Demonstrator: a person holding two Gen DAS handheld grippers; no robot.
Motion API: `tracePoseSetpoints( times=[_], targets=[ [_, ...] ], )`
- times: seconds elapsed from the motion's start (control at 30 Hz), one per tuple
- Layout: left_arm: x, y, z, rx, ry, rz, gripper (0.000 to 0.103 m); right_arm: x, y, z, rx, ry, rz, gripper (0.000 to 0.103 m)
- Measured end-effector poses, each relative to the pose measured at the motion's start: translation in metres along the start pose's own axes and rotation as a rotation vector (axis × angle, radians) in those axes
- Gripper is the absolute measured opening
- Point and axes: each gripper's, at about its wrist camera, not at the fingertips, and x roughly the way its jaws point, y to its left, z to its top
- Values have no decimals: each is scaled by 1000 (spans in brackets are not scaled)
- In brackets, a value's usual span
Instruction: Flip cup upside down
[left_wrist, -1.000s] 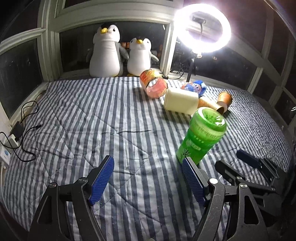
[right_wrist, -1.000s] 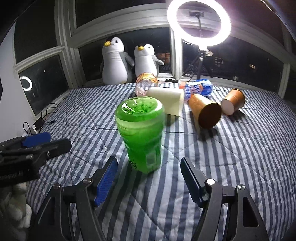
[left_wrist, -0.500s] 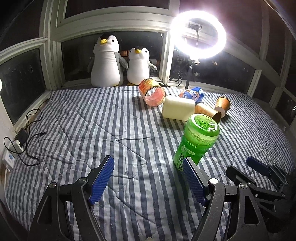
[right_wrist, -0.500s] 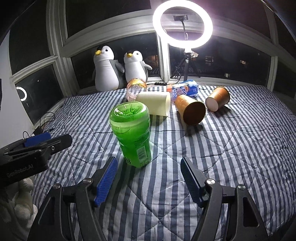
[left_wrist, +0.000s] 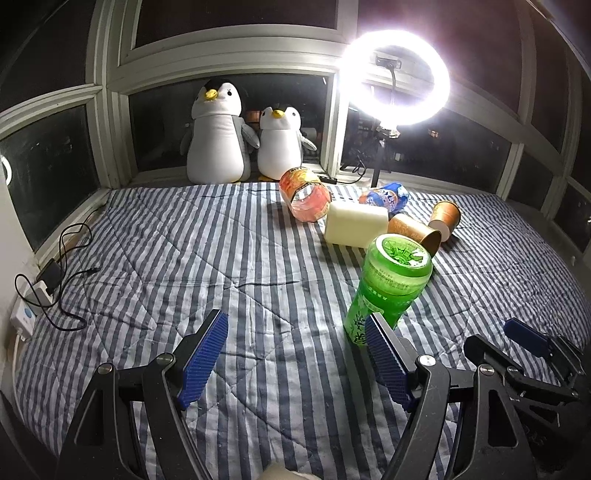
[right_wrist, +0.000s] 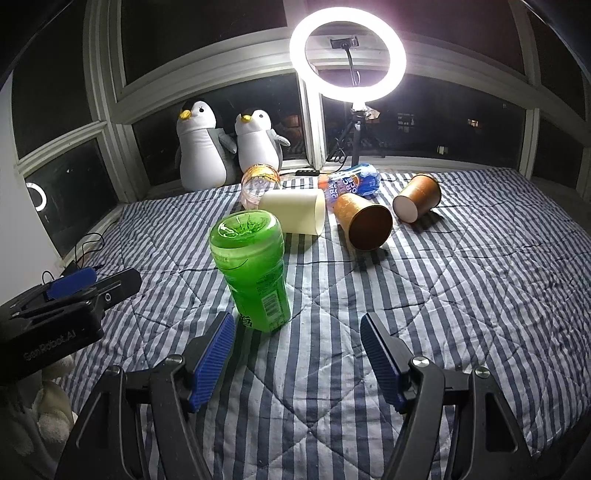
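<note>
A green plastic cup (left_wrist: 388, 288) stands on the striped bedspread with its closed moulded base facing up; it also shows in the right wrist view (right_wrist: 255, 273). My left gripper (left_wrist: 297, 356) is open and empty, the cup just beyond its right finger. My right gripper (right_wrist: 297, 360) is open and empty, the cup just ahead of its left finger. Neither touches the cup. The right gripper shows in the left wrist view (left_wrist: 517, 354), and the left gripper in the right wrist view (right_wrist: 74, 291).
Behind the cup lie a cream cup (right_wrist: 295, 216), two brown paper cups (right_wrist: 364, 221) (right_wrist: 417, 203), an orange clear bottle (left_wrist: 304, 194) and a blue bottle (right_wrist: 351, 182). Two plush penguins (left_wrist: 218, 133) and a ring light (right_wrist: 349, 55) stand by the window. Cables (left_wrist: 55, 269) lie at the left edge.
Both grippers have drawn back and risen away from the green cup, which now looks smaller and farther. The cup stands in place, free of both grippers.
</note>
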Motion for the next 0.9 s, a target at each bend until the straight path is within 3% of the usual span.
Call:
tracePoseSetpoints(
  times=[0.9],
  targets=[
    [-30,1,-5,10,-65,22,85,-13,8,-5,-10,-10,6,67]
  ],
)
